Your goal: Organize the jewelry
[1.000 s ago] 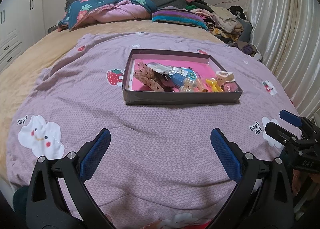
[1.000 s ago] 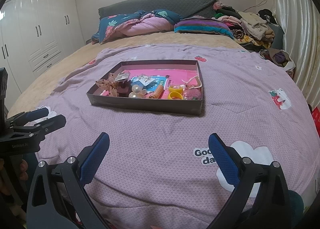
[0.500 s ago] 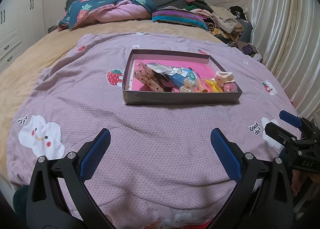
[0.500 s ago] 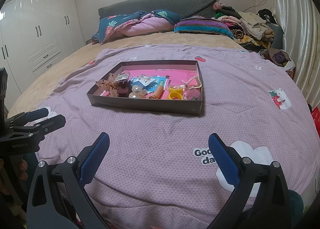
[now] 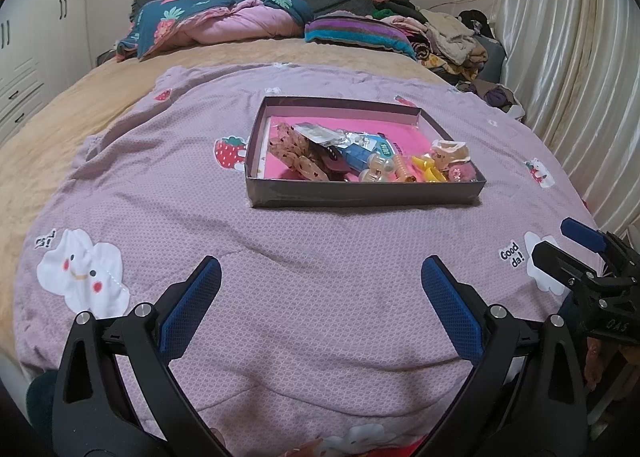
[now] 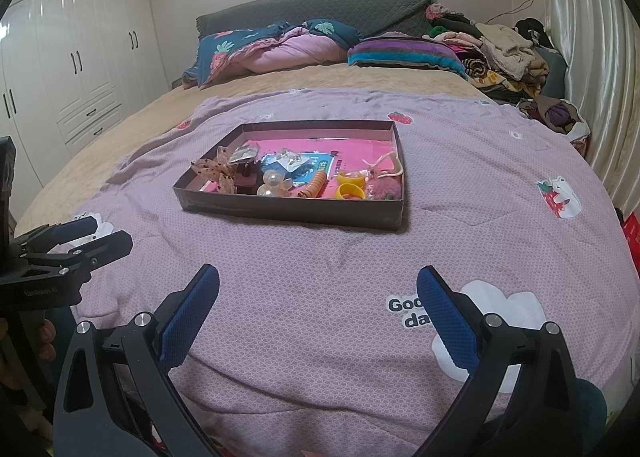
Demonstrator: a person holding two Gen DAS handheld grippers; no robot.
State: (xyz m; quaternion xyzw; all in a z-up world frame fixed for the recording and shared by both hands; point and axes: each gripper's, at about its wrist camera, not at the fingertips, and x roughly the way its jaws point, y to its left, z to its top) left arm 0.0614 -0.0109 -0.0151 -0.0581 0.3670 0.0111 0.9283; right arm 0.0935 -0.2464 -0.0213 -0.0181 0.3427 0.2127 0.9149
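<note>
Nothing had shifted since the earlier frames: both tongs hung over the lilac quilt (image 5: 320,249), unmoved. Left tongs (image 5: 320,285) and right tongs (image 6: 318,285) stood released, jaws wide apart, gripping nothing. Jewelry box (image 6: 296,213) sat on the quilt at 12 o'clock, well apart from both tongs, with yellow rings (image 6: 351,185), bow clip (image 6: 218,171) and orange coil (image 6: 314,185) inside.
</note>
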